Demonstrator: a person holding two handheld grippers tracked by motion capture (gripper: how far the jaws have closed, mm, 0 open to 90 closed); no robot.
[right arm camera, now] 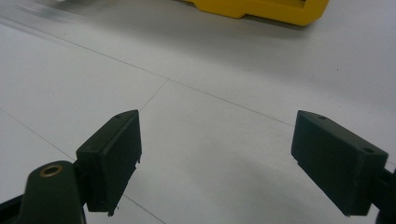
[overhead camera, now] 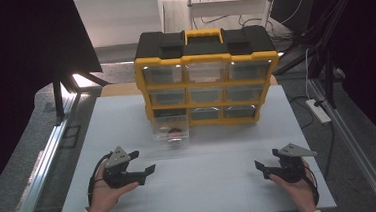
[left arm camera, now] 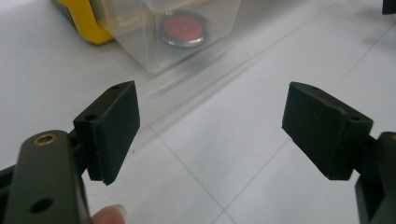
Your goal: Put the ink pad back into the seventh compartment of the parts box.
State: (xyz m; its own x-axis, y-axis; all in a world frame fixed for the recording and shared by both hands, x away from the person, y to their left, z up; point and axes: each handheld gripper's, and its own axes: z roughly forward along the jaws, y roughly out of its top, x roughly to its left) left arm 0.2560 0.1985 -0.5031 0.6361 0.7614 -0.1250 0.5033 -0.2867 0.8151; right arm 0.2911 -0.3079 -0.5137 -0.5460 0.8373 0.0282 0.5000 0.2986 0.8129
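While the bottom-left clear drawer (overhead camera: 170, 128) stands pulled out of the yellow-and-black parts organizer (overhead camera: 207, 77), both grippers hang back near the person's edge of the white table (overhead camera: 206, 185), well apart from it and from each other. The left gripper (overhead camera: 141, 162) has its jaws spread wide with nothing between them, and so does the right gripper (overhead camera: 261, 167); that looks like a ready posture, jaws open ahead of a reach. The left one sits nearer the drawer and points toward it, so I judge it the likelier to go in.

The high view gives the layout: a cabinet of three rows of drawers at the far middle of the table, one drawer out, a small reddish spot inside it. The left gripper view tells what that spot is, a round red disc in a metal rim (left arm camera: 182, 29), lying flat on the drawer's floor behind its clear front wall (left arm camera: 187, 51). The right gripper view adds the organizer's yellow base (right arm camera: 261, 10) at its top edge, beyond bare tabletop.
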